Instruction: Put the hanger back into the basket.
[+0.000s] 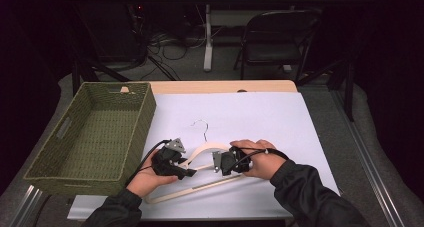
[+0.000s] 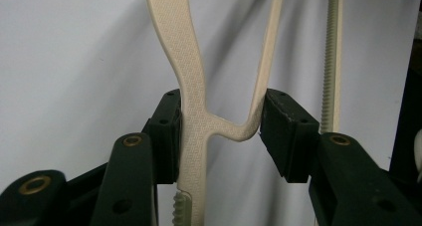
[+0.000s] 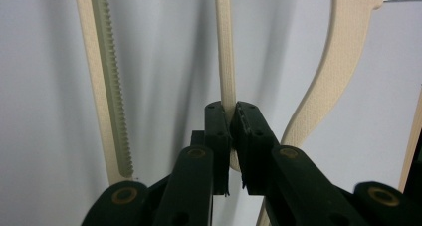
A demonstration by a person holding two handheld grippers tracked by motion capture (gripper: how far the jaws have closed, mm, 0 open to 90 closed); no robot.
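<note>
The hanger [image 1: 200,159], a cream plastic piece with a wire hook [image 1: 201,128], lies on the white sheet [image 1: 260,117] covering the table [image 1: 225,86], near its front edge and between the two hands. Reading from the left, we first meet the basket [image 1: 145,114], a green woven container with slot handles that stands on the left part of the table, just beside the hanger; we see nothing lying in it, its woven floor showing bare. Next comes the left gripper [image 1: 187,172], held in the person's left hand [image 1: 147,179]. In the left gripper view [image 2: 219,124] its jaws stand partly closed around the hanger where a thin bar [image 2: 266,52] branches from the broad textured arm [image 2: 186,61]; the left pad lies against the arm and the right pad meets the bend of the bar, so we read the jaws as pressing on the hanger. Further right, the right gripper [image 1: 216,163] sits in the right hand [image 1: 257,159]. In the right gripper view [image 3: 232,131] its jaws are pinched tight on a thin bar [image 3: 225,52] of the hanger, with the ribbed lower rail [image 3: 107,81] to one side and the curved arm [image 3: 338,61] to the other. The person's dark sleeves [image 1: 310,197] enter from the bottom edge.
</note>
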